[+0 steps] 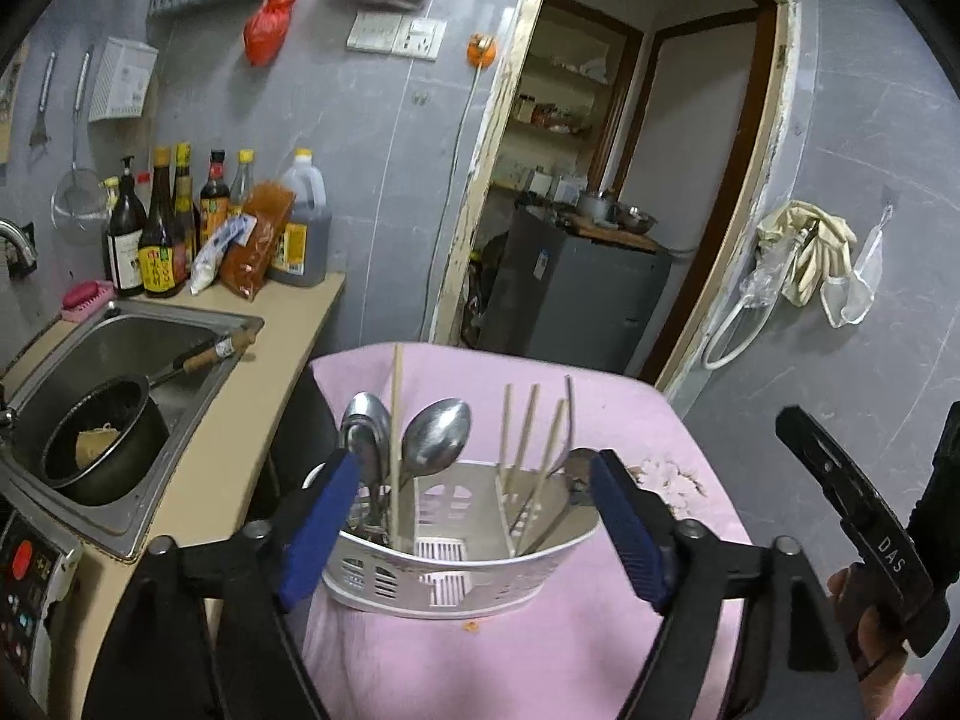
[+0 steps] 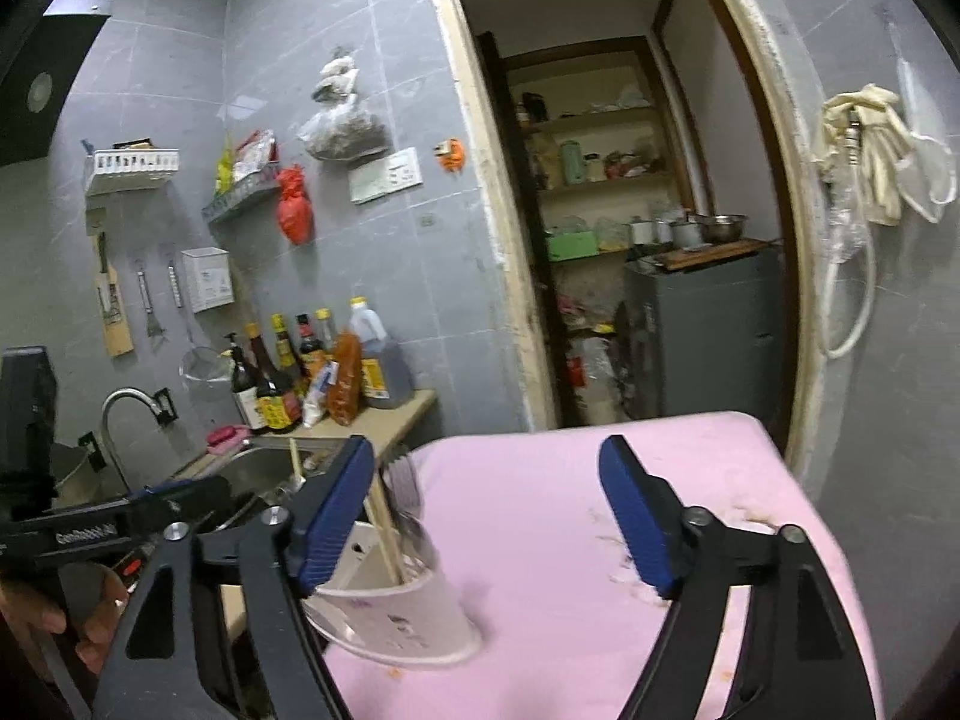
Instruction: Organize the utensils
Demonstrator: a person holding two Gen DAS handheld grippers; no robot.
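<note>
Left gripper (image 1: 474, 531) and right gripper (image 2: 489, 519): jaws wide apart, nothing held. White slotted plastic utensil caddy (image 1: 456, 564) stands on the pink-clothed desk (image 1: 540, 648), steel spoons (image 1: 435, 435) left, wooden chopsticks (image 1: 528, 438) and a fork right. Sorting looks finished; next move, judged: withdraw without tipping the caddy.

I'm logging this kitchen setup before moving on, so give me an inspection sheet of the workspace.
Surface: pink cloth, some stains and crumbs.
Job's things: white caddy on the cloth; spoons and one chopstick in its left part, chopsticks in its right.
Clutter: pot in the sink; bottles on the counter.
Grippers: left gripper open, empty, before the caddy; right gripper open, empty.
Cables: cord down the wall.
Surroundings: grey tiled wall, open doorway.
</note>
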